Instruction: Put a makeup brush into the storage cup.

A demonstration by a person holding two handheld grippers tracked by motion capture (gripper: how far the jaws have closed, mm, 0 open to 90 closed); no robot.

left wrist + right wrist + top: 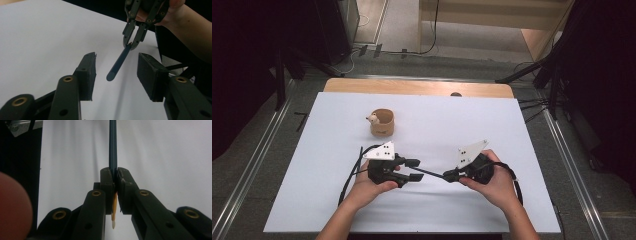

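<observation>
here the right gripper has its fingers pinching a slim dark blue brush with an orange ferrule and white tip close to the bristle end, so the long handle juts out toward the left gripper. seen from the left gripper view, the rounded handle end hangs in the air between that gripper's spread fingers, and neither pad touches it. the brush is above the white sheeted surface, near the person's side.

the step in hand looks like a handover or a pull between the two grippers. to do it well, the left fingers likely need to go further along the handle before closing, so they grip the shaft, not just its rounded end, and they should close squarely across it. the right grip should hold until the left pads press.

there is plenty of open room: the small tan round holder with a pale figure on its rim stands well apart, farther back on the left. the near edge of the surface lies close below the forearms, so any pull is better kept level and along the brush.
</observation>
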